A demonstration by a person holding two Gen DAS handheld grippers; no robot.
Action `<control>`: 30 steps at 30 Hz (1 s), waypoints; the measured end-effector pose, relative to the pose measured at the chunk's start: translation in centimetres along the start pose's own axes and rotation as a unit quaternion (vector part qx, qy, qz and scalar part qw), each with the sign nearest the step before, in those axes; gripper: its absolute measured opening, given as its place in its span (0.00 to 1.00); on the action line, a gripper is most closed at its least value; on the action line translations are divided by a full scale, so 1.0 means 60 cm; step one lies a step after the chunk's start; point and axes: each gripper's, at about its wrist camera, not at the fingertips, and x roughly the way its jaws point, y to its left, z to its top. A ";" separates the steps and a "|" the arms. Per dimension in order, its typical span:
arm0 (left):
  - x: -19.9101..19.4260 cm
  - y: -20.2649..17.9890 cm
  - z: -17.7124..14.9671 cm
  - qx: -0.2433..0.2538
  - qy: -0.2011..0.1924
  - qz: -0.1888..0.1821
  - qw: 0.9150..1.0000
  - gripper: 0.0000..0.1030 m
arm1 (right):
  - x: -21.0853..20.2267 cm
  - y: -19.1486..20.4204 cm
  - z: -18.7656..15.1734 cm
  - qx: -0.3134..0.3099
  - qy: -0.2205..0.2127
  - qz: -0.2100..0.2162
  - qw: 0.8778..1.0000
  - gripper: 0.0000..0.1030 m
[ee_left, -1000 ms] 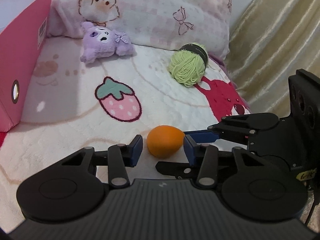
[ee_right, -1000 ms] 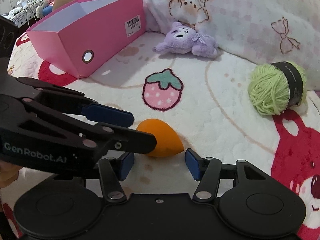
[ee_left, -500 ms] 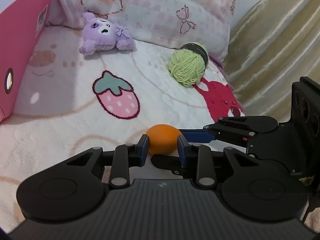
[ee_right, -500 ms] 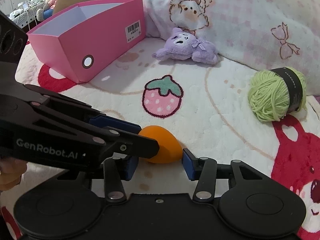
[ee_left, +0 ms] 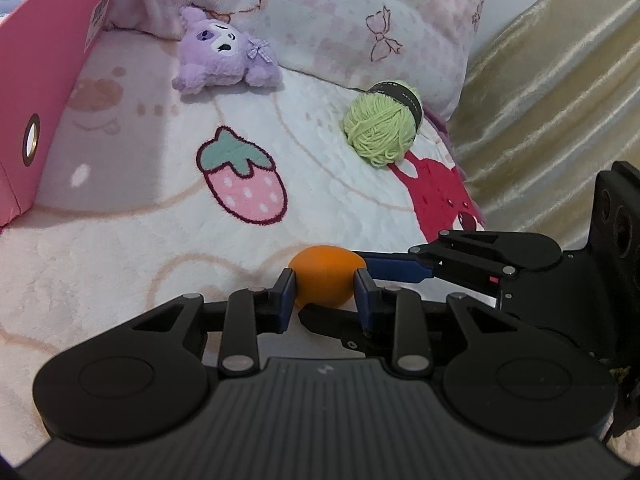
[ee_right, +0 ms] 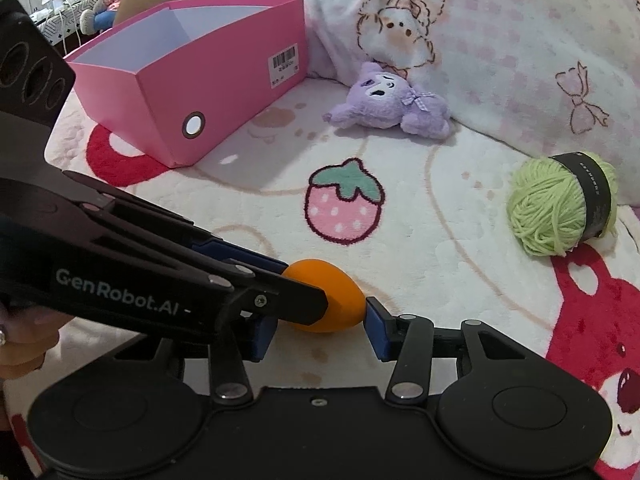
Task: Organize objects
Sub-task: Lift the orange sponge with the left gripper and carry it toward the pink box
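The left gripper [ee_left: 325,294] is clenched on the small orange egg-shaped sponge [ee_left: 326,276]; the right gripper [ee_right: 320,330] brackets it loosely. Next, probably: lift toward the pink cardboard box [ee_right: 192,92].

Open blanket [ee_right: 440,264]: found around the strawberry print, passable. Obstacles: pink box [ee_right: 224,92] at left; purple plush toy [ee_right: 394,106] and pillow [ee_right: 520,40] at the back; green yarn ball [ee_right: 556,208] at right. Curtain [ee_left: 560,100] closes the right edge.
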 end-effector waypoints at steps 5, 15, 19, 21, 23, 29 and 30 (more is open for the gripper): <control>-0.018 -0.012 0.004 0.005 0.001 0.018 1.000 0.28 | -0.006 0.013 0.009 0.003 0.003 -0.001 1.000 0.51; -0.059 -0.026 0.014 0.012 0.011 0.046 0.999 0.28 | -0.022 0.038 0.022 -0.012 -0.009 0.011 1.000 0.51; -0.089 -0.036 0.018 0.015 0.003 0.050 0.999 0.28 | -0.046 0.052 0.032 -0.016 -0.026 0.011 0.999 0.51; -0.105 -0.039 0.017 0.017 0.000 0.051 0.999 0.28 | -0.058 0.058 0.034 -0.018 -0.033 0.016 0.999 0.51; -0.119 -0.041 0.016 0.015 -0.001 0.052 0.999 0.28 | -0.067 0.065 0.037 -0.015 -0.038 0.023 0.999 0.51; -0.157 -0.053 0.017 0.034 -0.001 0.074 0.997 0.28 | -0.085 0.089 0.043 -0.008 -0.052 0.037 0.998 0.51; -0.162 -0.056 0.017 0.035 0.000 0.080 0.996 0.28 | -0.088 0.094 0.044 -0.005 -0.053 0.038 0.998 0.51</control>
